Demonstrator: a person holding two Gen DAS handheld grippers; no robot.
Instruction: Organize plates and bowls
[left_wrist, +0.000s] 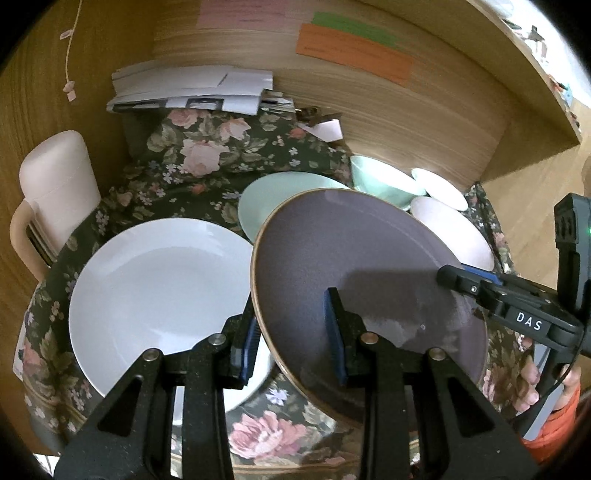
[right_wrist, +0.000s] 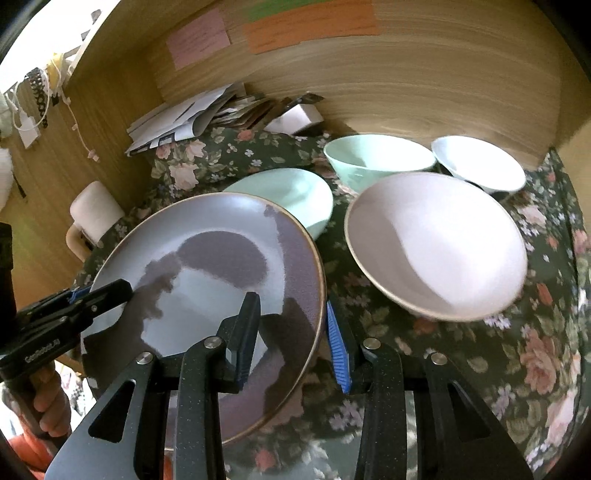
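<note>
The left gripper (left_wrist: 295, 332) has its jaws part-open, straddling the left rim of the purple plate (left_wrist: 354, 266): one blue pad (left_wrist: 334, 336) lies over the plate face, the other sits outside the rim at 9 o'clock. Whether the pads press the rim cannot be told. The right gripper (right_wrist: 295, 343) straddles the opposite rim of the same plate in the same way, with one finger over the plate face and the blue-padded finger outside the rim at 3 o'clock; firm contact cannot be told there either.

The purple plate is tilted, raised off the floral tablecloth (right_wrist: 517, 369). It is round and matte with a thin brown rim. In the left wrist view its left edge overlaps the white plate (left_wrist: 159, 299), which lies flat at 9 o'clock.

At 12 o'clock a pale green dish (right_wrist: 295, 195) is partly hidden behind the plate. At 3 o'clock, in the right wrist view, a pink bowl (right_wrist: 443, 243) stands just beside the plate with a narrow strip of cloth between them. Beyond it stand a mint bowl (right_wrist: 373, 158) and a white bowl (right_wrist: 480, 166), close together. All bowls show nothing inside.

A wooden wall (right_wrist: 406, 85) with coloured paper notes closes the far edge. Stacked papers (left_wrist: 192, 92) lie at 11 o'clock, and a pink jug (left_wrist: 55, 184) stands at 9 o'clock.
</note>
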